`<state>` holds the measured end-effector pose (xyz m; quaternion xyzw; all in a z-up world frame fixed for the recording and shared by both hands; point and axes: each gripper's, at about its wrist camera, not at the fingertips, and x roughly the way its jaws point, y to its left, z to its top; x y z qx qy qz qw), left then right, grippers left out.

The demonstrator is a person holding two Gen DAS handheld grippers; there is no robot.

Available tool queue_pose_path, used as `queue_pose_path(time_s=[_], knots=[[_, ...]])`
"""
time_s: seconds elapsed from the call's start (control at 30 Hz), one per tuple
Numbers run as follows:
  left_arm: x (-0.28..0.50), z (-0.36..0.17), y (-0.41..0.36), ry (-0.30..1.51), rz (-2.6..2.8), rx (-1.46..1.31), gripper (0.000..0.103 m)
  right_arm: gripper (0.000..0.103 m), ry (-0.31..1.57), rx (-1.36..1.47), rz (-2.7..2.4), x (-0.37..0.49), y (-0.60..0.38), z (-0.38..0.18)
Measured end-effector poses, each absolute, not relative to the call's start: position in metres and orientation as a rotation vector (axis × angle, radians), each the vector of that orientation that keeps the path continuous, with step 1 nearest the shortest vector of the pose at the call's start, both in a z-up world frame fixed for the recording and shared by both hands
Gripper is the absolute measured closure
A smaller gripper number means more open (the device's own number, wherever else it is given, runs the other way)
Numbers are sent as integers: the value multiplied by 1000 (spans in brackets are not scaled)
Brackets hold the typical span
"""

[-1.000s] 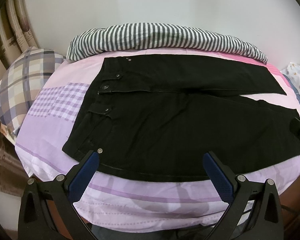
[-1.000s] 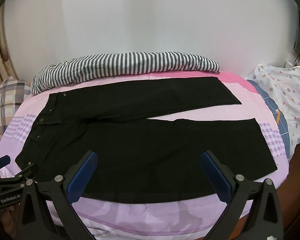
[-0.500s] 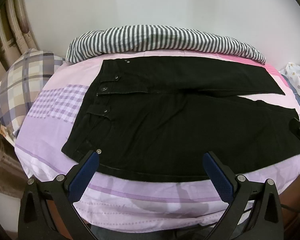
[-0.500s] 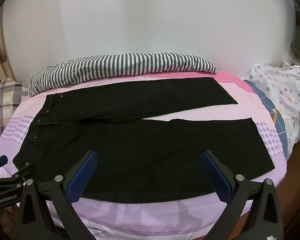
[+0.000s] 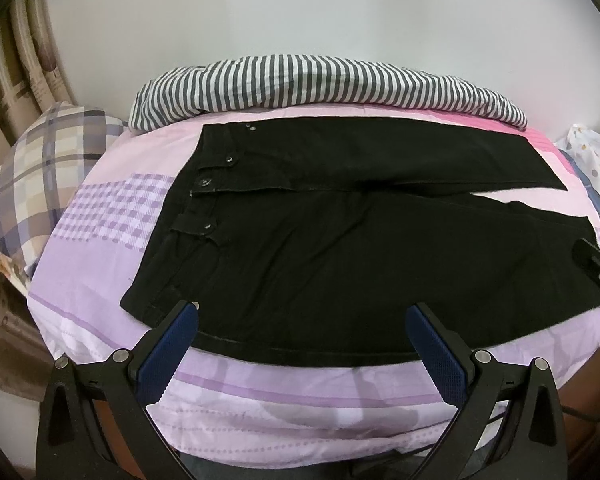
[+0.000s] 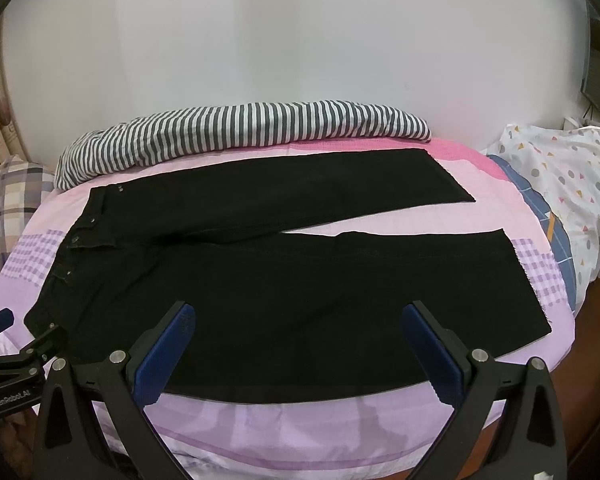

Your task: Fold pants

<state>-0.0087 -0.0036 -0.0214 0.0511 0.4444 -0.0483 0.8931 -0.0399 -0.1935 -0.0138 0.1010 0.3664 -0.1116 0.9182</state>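
Observation:
Black pants [image 5: 340,232] lie flat on the bed, waistband to the left, both legs running right and spread apart at the hems; they also show in the right wrist view [image 6: 284,280]. My left gripper [image 5: 302,312] is open and empty, hovering over the near edge by the waist and hip. My right gripper [image 6: 298,310] is open and empty, over the near leg's lower edge. The left gripper shows at the left edge of the right wrist view [image 6: 16,340], near the waist corner. The right gripper's tip shows at the right edge of the left wrist view [image 5: 598,268].
The bed has a pink and purple sheet [image 5: 100,240]. A striped blanket [image 5: 324,84] lies rolled along the wall. A plaid pillow [image 5: 32,172] is at the left, a dotted white pillow [image 6: 568,184] at the right. The near bed edge lies just below my grippers.
Both views have tilted slightly; the pants sit a little lower and left in the right wrist view. Nothing on the bed has moved.

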Motion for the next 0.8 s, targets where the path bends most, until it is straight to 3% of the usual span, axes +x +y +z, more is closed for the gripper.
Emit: queue_pose_path(time_s=[0.8], knots=[[-6,-24,-9,918,-115,127,0,0,768,210,-231,-34,-193,-16]])
